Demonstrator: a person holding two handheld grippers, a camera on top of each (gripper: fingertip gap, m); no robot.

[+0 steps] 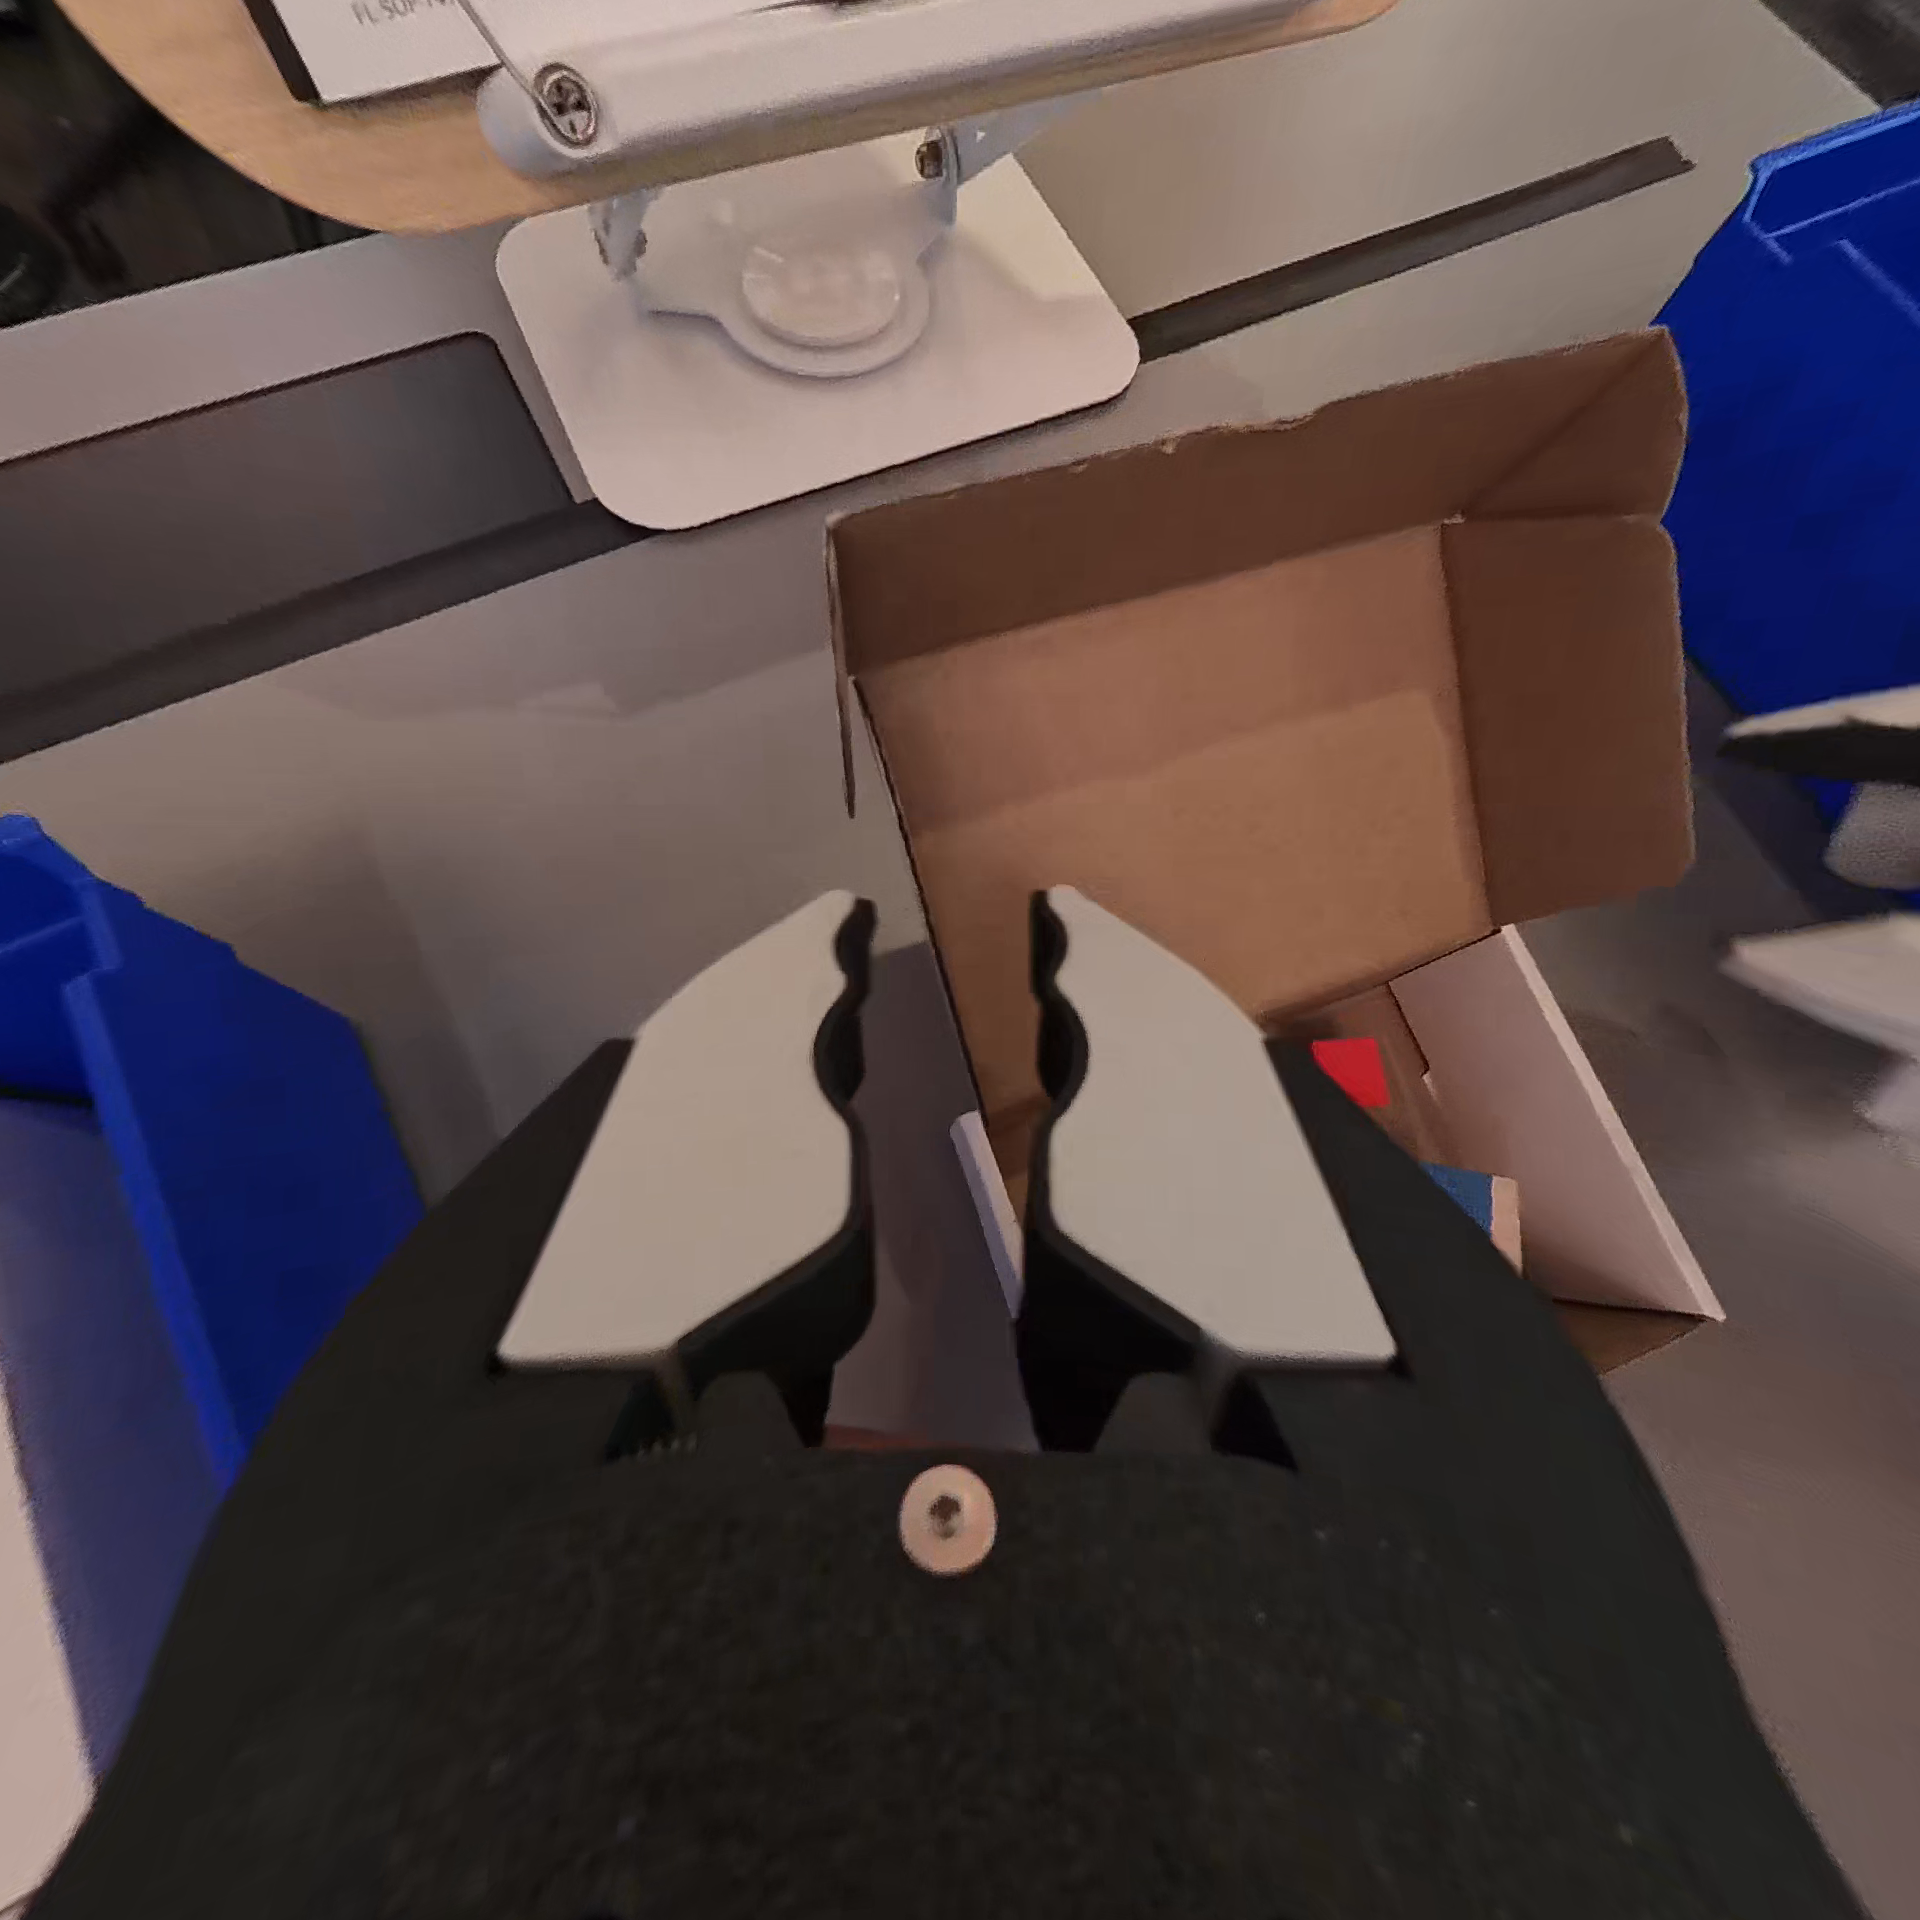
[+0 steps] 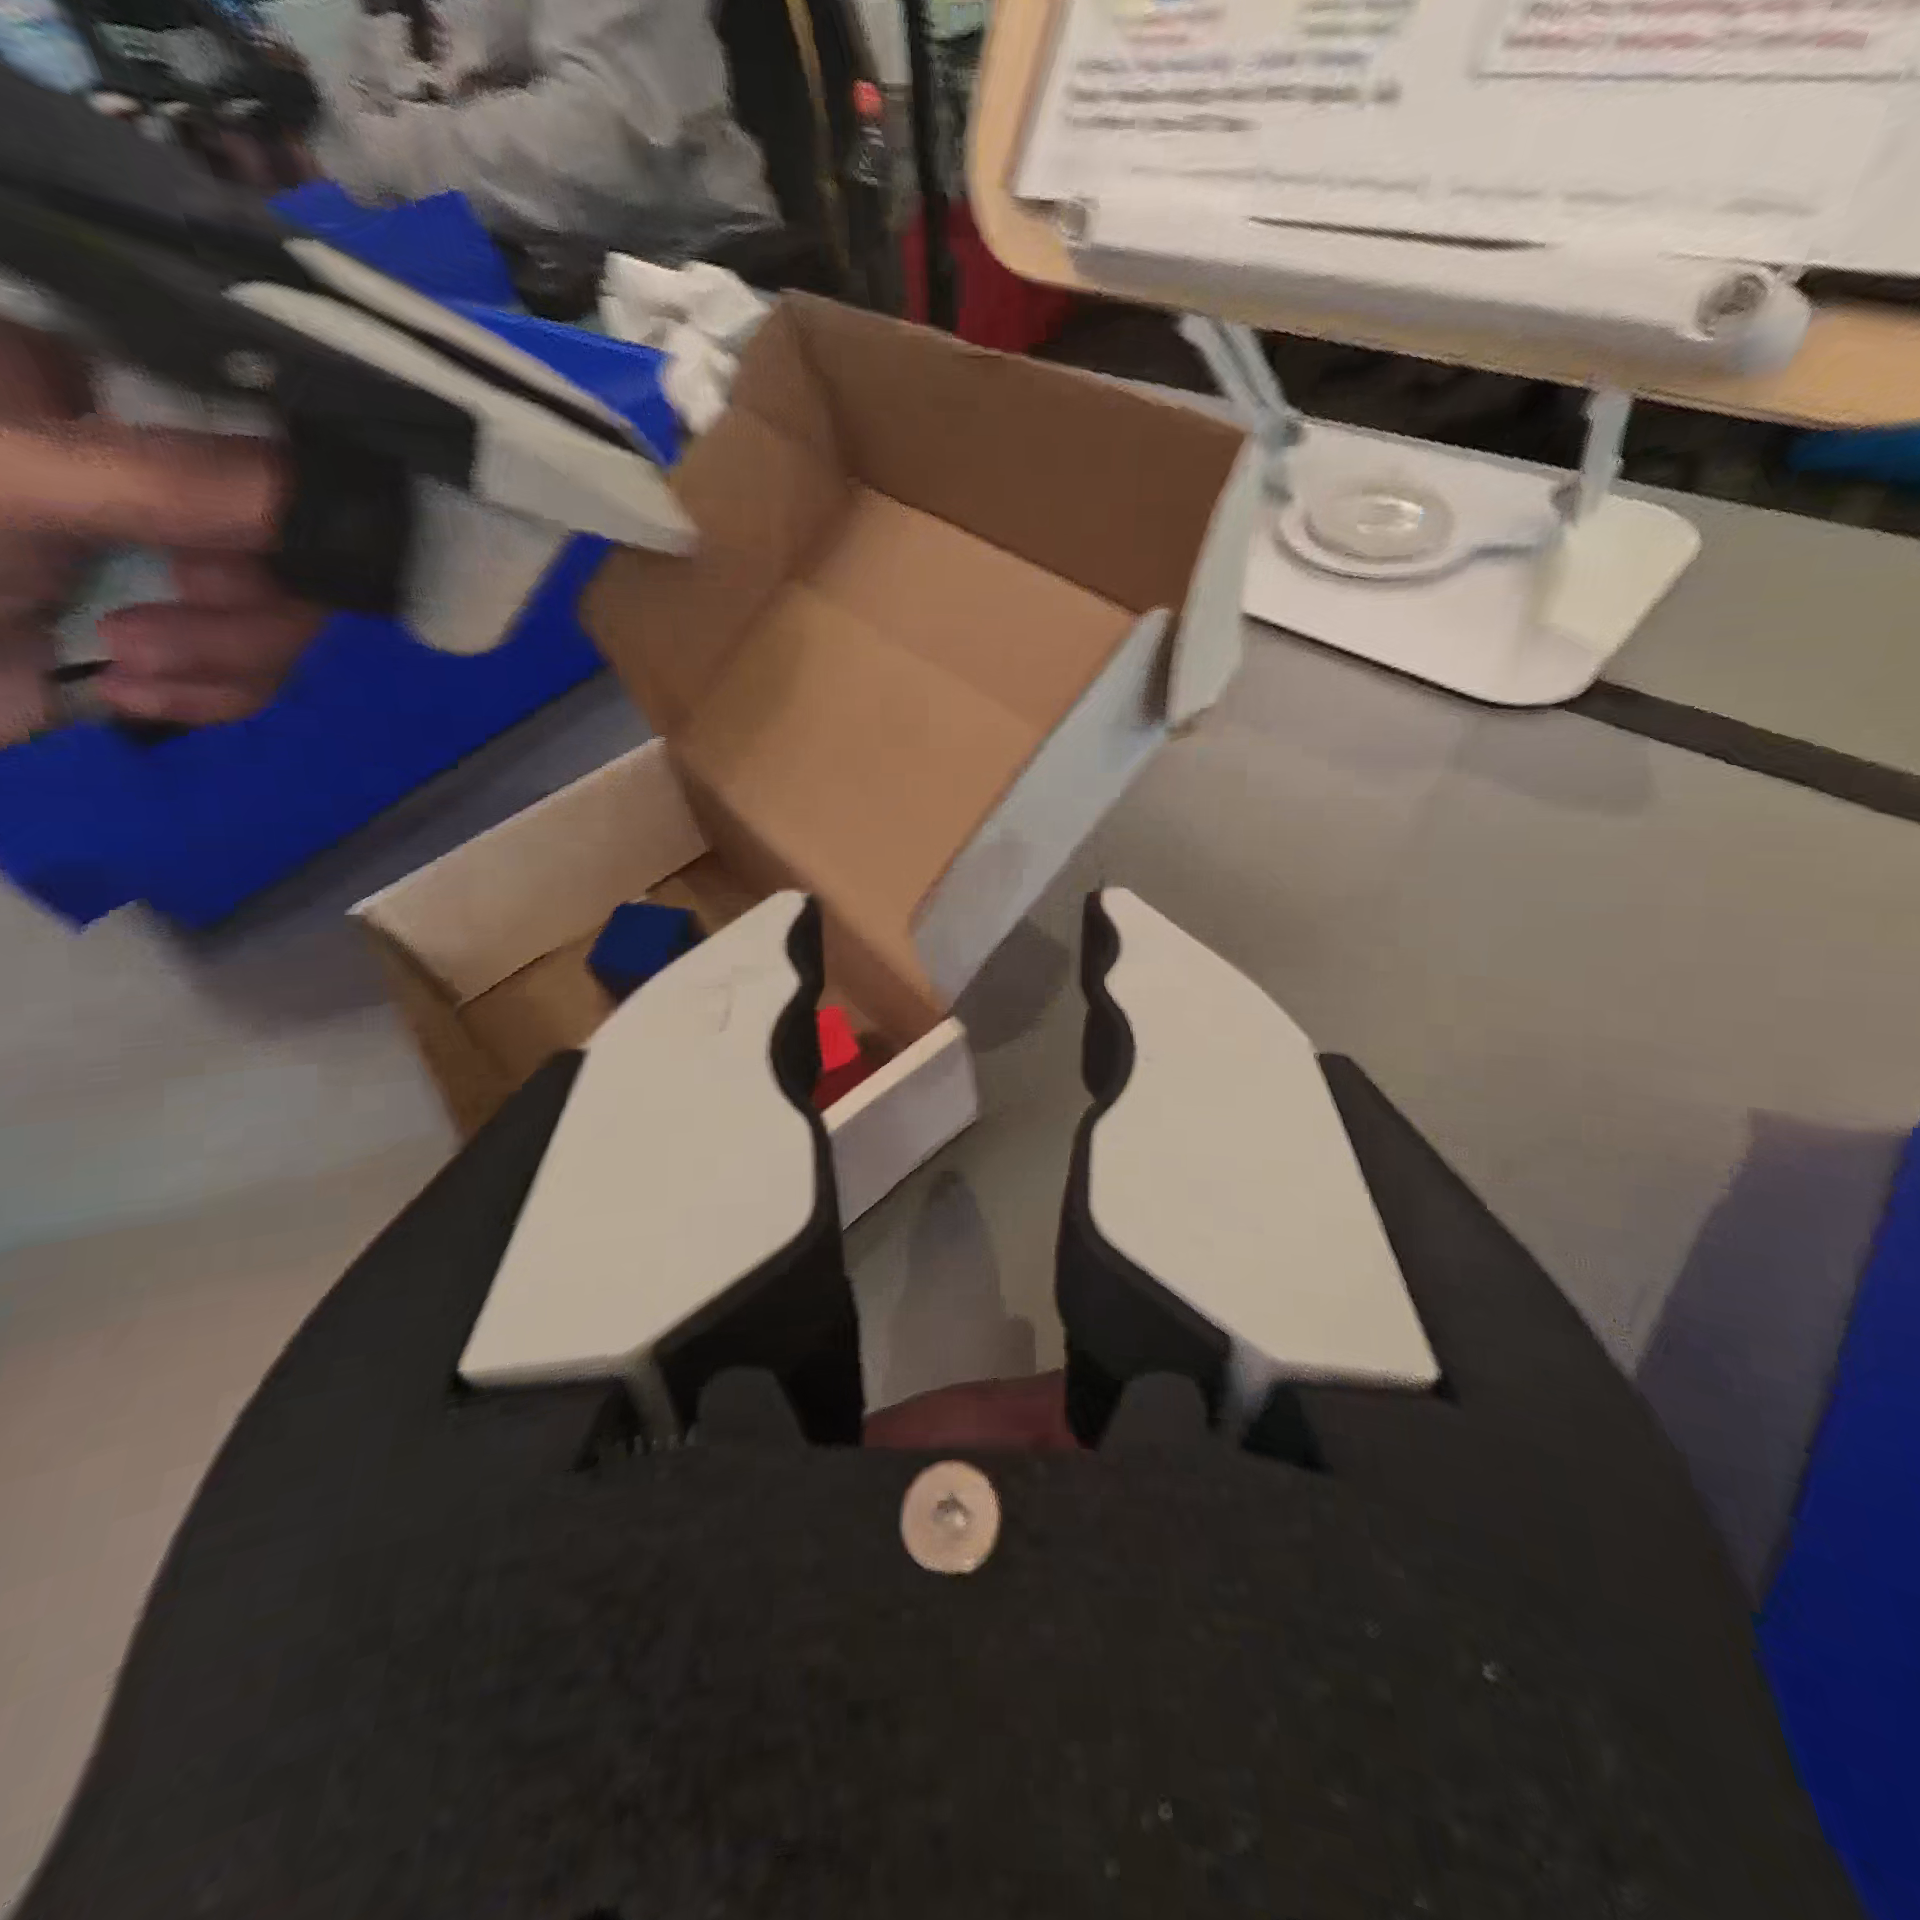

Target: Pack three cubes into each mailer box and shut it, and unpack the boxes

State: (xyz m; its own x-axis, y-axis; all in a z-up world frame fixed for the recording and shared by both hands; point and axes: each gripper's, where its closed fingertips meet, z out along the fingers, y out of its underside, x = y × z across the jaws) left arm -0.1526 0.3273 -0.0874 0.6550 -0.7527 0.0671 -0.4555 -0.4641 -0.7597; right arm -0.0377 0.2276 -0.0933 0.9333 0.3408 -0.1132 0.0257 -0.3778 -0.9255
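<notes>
A mailer box, white outside and brown inside, stands open on the grey table. Its lid is raised and tilted, as the right wrist view also shows. A red cube and a blue cube lie in the base; both show in the right wrist view too, blue and red. My left gripper is open and straddles the lid's left edge without pinching it. It shows blurred in the right wrist view, at the lid's left flap. My right gripper is open and empty at the box's front right corner.
Blue bins stand left and right of the box; one holds crumpled white paper. A white stand carrying a board with papers sits just behind the box. A hand holds the left gripper.
</notes>
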